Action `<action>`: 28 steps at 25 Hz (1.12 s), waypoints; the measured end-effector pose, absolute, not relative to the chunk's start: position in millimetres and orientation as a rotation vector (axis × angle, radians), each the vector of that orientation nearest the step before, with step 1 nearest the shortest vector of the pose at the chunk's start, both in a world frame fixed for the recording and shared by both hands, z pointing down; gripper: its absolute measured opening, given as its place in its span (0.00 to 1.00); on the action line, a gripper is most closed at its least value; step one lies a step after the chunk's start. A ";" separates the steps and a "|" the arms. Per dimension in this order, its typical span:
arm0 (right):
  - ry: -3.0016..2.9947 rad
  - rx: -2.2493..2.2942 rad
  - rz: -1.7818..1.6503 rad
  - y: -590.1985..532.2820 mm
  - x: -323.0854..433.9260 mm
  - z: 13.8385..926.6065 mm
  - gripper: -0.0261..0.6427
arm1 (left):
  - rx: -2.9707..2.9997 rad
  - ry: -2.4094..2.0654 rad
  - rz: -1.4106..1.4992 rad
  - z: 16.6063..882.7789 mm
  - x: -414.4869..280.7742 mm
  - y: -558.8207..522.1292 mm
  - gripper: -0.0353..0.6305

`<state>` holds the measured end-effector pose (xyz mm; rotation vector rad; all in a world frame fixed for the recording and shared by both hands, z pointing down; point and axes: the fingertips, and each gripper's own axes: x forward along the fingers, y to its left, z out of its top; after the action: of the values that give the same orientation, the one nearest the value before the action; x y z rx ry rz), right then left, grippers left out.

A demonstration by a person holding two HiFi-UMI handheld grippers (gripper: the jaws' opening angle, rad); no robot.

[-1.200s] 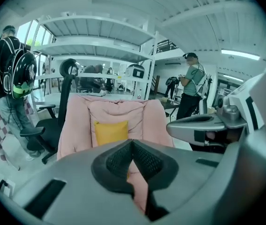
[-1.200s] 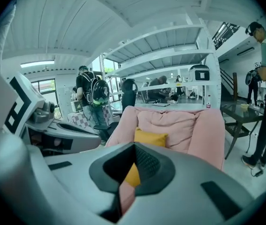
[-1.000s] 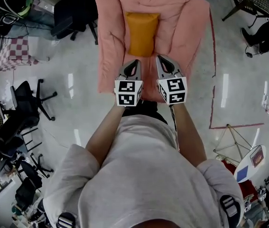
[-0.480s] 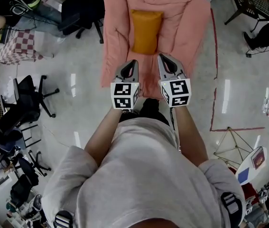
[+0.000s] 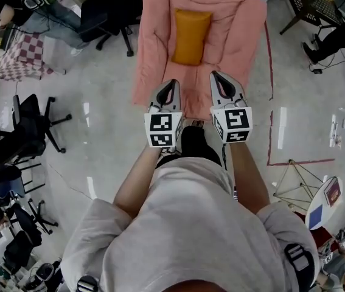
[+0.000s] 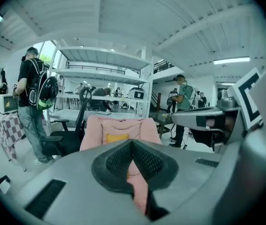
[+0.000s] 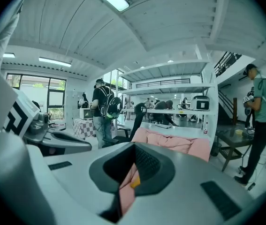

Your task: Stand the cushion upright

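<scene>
An orange cushion [image 5: 191,36] lies flat on the seat of a pink padded lounger [image 5: 154,47] at the top of the head view. My left gripper [image 5: 168,89] and right gripper [image 5: 219,80] hover side by side over the lounger's near end, well short of the cushion. Both are shut with nothing in them. In the left gripper view the cushion [image 6: 116,138] shows just above the shut left gripper [image 6: 132,147], against the lounger [image 6: 100,128]. In the right gripper view only a sliver of the cushion [image 7: 135,182] shows past the shut right gripper [image 7: 133,161].
Black office chairs [image 5: 108,11] [image 5: 29,132] stand left of the lounger, beside a checked cloth [image 5: 17,62]. A red tape line [image 5: 274,102] runs on the floor at the right. A person with a backpack [image 6: 34,97] stands by metal shelving [image 6: 100,78].
Both grippers have risen and drawn slightly apart while staying shut and side by side. The cushion lies flat as before.
</scene>
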<state>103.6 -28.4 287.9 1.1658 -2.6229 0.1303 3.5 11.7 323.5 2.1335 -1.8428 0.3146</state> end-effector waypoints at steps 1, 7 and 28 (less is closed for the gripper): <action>-2.619 1.201 0.119 -19.0 106.4 282.2 0.05 | 2.150 -1.849 0.301 317.4 3.7 21.8 0.08; -2.580 1.379 0.036 42.7 121.4 241.9 0.05 | 2.221 -1.849 0.182 278.4 4.2 76.3 0.08; -2.546 1.390 -0.053 98.1 160.4 205.1 0.05 | 2.301 -1.830 0.074 238.6 56.4 113.7 0.07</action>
<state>160.4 98.1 205.1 1.3904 -2.5455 -0.0528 56.4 113.7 238.6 2.3005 -1.8295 0.0741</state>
